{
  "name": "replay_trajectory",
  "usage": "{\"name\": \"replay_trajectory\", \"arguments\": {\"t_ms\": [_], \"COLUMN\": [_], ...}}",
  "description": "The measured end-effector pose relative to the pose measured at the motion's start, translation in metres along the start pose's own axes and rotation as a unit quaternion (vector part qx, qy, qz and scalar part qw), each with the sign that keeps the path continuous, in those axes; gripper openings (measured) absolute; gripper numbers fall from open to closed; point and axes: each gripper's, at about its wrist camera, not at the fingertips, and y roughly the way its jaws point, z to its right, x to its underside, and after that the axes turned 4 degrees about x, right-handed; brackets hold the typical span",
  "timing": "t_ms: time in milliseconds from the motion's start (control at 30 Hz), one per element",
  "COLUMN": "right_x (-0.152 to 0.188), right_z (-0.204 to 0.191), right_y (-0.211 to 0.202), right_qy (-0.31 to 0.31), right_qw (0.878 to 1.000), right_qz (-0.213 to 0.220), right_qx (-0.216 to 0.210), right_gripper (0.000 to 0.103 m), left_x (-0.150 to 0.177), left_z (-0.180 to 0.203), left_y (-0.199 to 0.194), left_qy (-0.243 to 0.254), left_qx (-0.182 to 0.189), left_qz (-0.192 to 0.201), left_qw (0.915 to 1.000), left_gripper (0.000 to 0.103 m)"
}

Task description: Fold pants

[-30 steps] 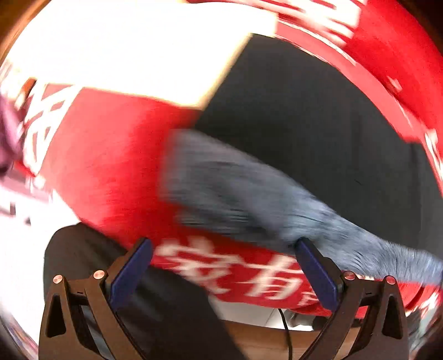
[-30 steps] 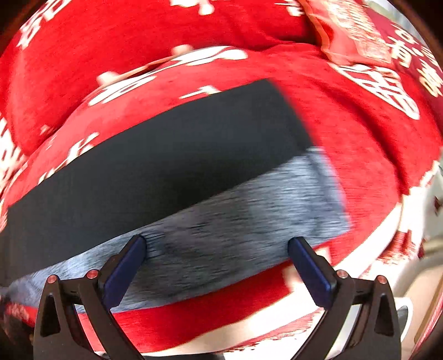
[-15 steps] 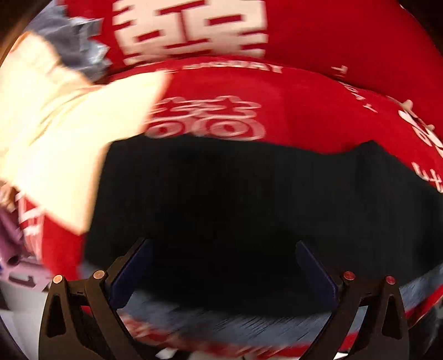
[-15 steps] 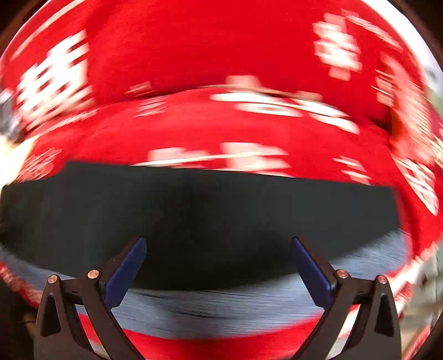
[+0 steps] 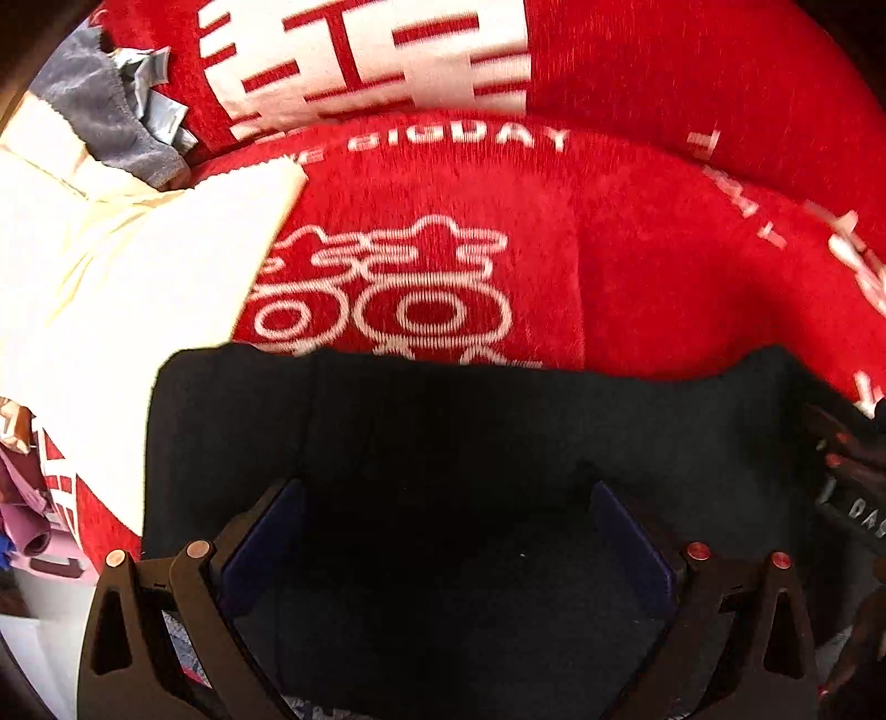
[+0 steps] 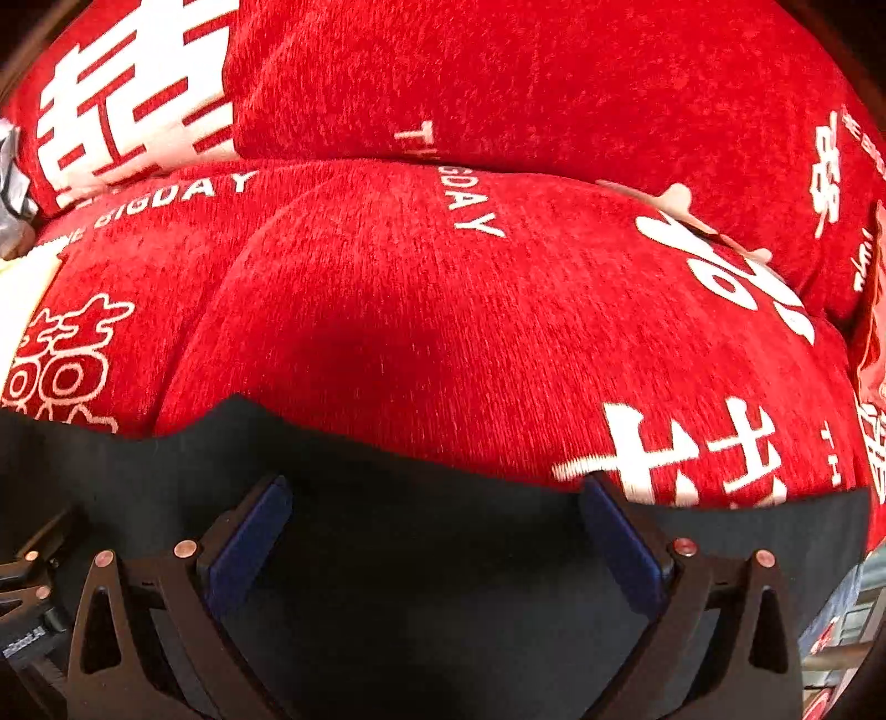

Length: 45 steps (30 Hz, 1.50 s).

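Red sofa cover (image 6: 443, 332) carries black pants (image 5: 443, 443), spread flat across the seat front for folding. Cream garment (image 5: 111, 288) lies left, aside. Left claw (image 5: 443, 548) and right claw (image 6: 437, 548) both spread apart, empty, low over the pants, likely lining up a grab.

- Black pants (image 5: 470, 432): near part runs under the gripper frame and off the bottom edge of the left wrist view; right end passes behind dark hardware.
- Left gripper (image 5: 443, 531): whether the blue pads touch the cloth cannot be told, dark on dark.
- Right gripper (image 6: 437, 526): same doubt about contact with the pants (image 6: 443, 554), whose ends are cut by both side edges.
- Dark device (image 5: 847, 471), right edge: partly seen, lettering cut off.
- White characters (image 5: 360, 50) on the red cover (image 5: 637, 249): blurred, cropped at the top.
- Cream cloth (image 5: 111, 277): runs off the left edge.
- Grey fabric (image 5: 105, 111): partly hidden, shape unclear.
- Pink and purple items (image 5: 27, 526): too cropped to identify.
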Motion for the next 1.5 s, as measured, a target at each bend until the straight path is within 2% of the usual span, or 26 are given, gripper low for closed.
{"name": "replay_trajectory", "arguments": {"t_ms": [33,100,167,233,333,433,500,533,567,733,833,967,1000,1033,1067,1133,1200,1267,1333,1367,1433,1500], "right_x": [0.005,0.014,0.024,0.029,0.032,0.027,0.025,0.024,0.024,0.038,0.058,0.092,0.098,0.108,0.113,0.116,0.120,0.126,0.134,0.138,0.142,0.148], "right_z": [-0.004,-0.010,-0.025,-0.039,-0.051,-0.039,-0.025,-0.011,0.009,0.114,0.180,0.276,0.293,0.310,0.314,0.298,0.263,0.207,0.152,0.125,0.088,0.085], "right_y": [-0.014,-0.029,-0.029,-0.023,-0.012,-0.011,-0.014,-0.013,-0.011,0.005,0.010,0.018,0.019,0.016,0.010,-0.004,-0.016,-0.030,-0.041,-0.046,-0.047,-0.038], "right_qy": [-0.005,-0.015,-0.025,-0.033,-0.049,-0.040,-0.039,-0.036,-0.023,0.061,0.099,0.188,0.214,0.244,0.252,0.229,0.187,0.113,0.037,-0.006,-0.066,-0.084], "right_qw": [0.999,0.998,0.998,0.998,0.998,0.998,0.998,0.998,0.998,0.998,0.995,0.980,0.975,0.967,0.965,0.971,0.982,0.993,0.997,0.996,0.993,0.994], "right_qz": [0.030,0.056,0.046,0.039,0.034,0.032,0.038,0.042,0.041,0.009,0.003,-0.018,-0.021,-0.027,-0.023,-0.005,0.014,0.033,0.050,0.058,0.064,0.053], "right_qx": [0.010,0.000,-0.021,-0.035,-0.026,-0.032,-0.005,0.026,0.035,0.006,0.034,0.061,0.053,0.060,0.069,0.065,0.029,-0.017,-0.052,-0.064,-0.067,-0.056], "right_gripper": [0.103,0.103,0.103,0.103,0.103,0.103,0.103,0.103,0.103,0.103,0.103,0.103,0.103,0.103,0.103,0.103,0.103,0.103,0.103,0.103,0.103,0.103], "left_x": [-0.001,-0.002,-0.003,-0.001,0.003,0.007,0.009,0.009,0.010,0.012,0.014,0.018,0.020,0.022,0.025,0.036,0.047,0.065,0.077,0.085,0.093,0.093], "left_z": [-0.003,-0.011,-0.023,-0.030,-0.037,-0.038,-0.039,-0.039,-0.038,-0.039,-0.040,-0.047,-0.052,-0.056,-0.057,-0.046,-0.018,0.026,0.058,0.075,0.088,0.089], "left_y": [-0.004,-0.004,0.004,0.008,0.011,0.010,0.010,0.010,0.009,0.008,0.007,0.003,0.001,0.000,-0.002,-0.007,-0.014,-0.022,-0.021,-0.018,-0.020,-0.020], "left_qy": [-0.001,-0.010,-0.026,-0.031,-0.015,0.007,0.010,0.012,0.013,0.024,0.029,0.021,0.007,-0.005,-0.016,-0.026,0.005,0.042,0.075,0.090,0.107,0.116], "left_qx": [-0.001,-0.009,-0.014,-0.035,-0.029,-0.025,-0.021,-0.020,-0.021,-0.017,-0.012,-0.021,-0.029,-0.033,-0.037,-0.055,-0.044,0.015,0.072,0.084,0.066,0.070], "left_qz": [0.011,0.014,0.004,0.003,0.002,0.007,0.009,0.010,0.011,0.015,0.014,0.009,0.005,0.003,0.001,0.001,0.004,0.001,-0.024,-0.036,-0.019,-0.016], "left_qw": [0.9999,0.9998,0.9995,0.9989,0.9995,0.9996,0.9997,0.9997,0.9996,0.9995,0.9994,0.9995,0.9995,0.9994,0.9992,0.9981,0.9990,0.9990,0.9943,0.9918,0.9919,0.9906], "left_gripper": [0.103,0.103,0.103,0.103,0.103,0.103,0.103,0.103,0.103,0.103,0.103,0.103,0.103,0.103,0.103,0.103,0.103,0.103,0.103,0.103,0.103,0.103]}}
